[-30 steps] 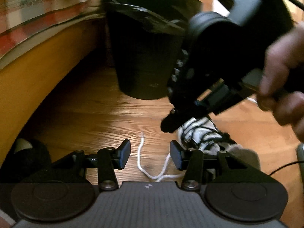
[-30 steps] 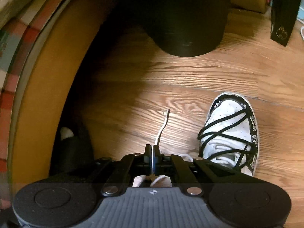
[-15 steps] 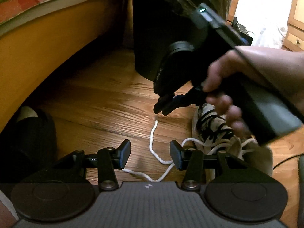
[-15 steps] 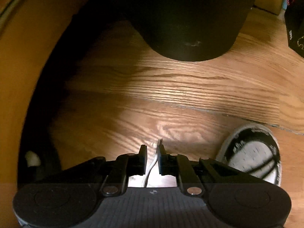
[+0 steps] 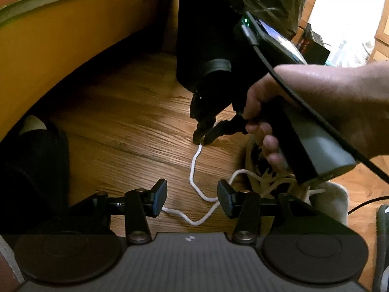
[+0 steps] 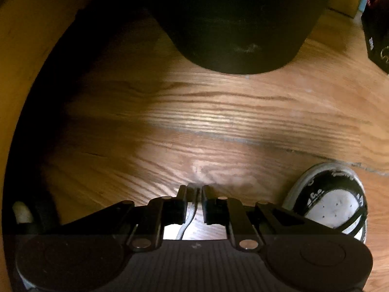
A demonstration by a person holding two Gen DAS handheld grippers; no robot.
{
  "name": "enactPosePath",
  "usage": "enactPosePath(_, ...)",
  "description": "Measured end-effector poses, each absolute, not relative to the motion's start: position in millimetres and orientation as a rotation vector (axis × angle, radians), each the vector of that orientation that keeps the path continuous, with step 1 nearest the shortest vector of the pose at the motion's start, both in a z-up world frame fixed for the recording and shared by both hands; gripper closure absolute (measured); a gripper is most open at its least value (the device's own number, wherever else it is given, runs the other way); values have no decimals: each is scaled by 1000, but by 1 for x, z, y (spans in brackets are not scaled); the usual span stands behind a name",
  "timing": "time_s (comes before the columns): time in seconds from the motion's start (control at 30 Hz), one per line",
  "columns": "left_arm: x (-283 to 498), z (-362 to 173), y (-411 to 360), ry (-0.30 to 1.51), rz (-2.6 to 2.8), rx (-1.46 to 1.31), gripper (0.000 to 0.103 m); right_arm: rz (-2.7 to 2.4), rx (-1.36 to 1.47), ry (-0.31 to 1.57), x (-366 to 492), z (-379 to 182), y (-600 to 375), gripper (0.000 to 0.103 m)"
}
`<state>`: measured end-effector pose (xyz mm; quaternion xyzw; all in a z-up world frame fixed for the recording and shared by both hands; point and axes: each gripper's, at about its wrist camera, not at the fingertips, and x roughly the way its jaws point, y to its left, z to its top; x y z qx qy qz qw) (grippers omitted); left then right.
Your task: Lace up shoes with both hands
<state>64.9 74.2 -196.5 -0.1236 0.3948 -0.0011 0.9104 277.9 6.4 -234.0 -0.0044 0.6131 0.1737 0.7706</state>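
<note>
A white and black shoe [image 6: 338,199] lies on the wooden floor; in the left wrist view [image 5: 269,170] the right hand partly hides it. Its white lace [image 5: 194,168] runs loose across the floor. My left gripper [image 5: 192,198] is open and empty, low over the lace, which passes between its fingers. My right gripper [image 5: 203,140] is down at the floor over the lace's far end. In the right wrist view the right gripper [image 6: 194,194] has its jaws slightly apart with the lace end [image 6: 186,226] lying between them, not clamped.
A black bin [image 5: 218,36] stands on the floor just beyond the right gripper, also in the right wrist view [image 6: 240,24]. A wooden bed frame [image 5: 60,39] curves along the left. A dark shoe [image 5: 36,160] lies at the left. A cable [image 5: 364,203] runs at the right.
My right gripper was shut on the lace a second ago; it has opened and lowered the lace end to the floor. The left gripper stayed open and shifted its view rightward.
</note>
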Motion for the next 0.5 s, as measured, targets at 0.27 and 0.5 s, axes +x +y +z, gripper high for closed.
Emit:
enactPosePath(0.27,64,-199,79,819,3,-263,52,390,31,1326,275,-231,-6,99)
enactPosePath(0.5,63,-195,79,809,3,-268,52,408,102,1289,265,-213,-19,99)
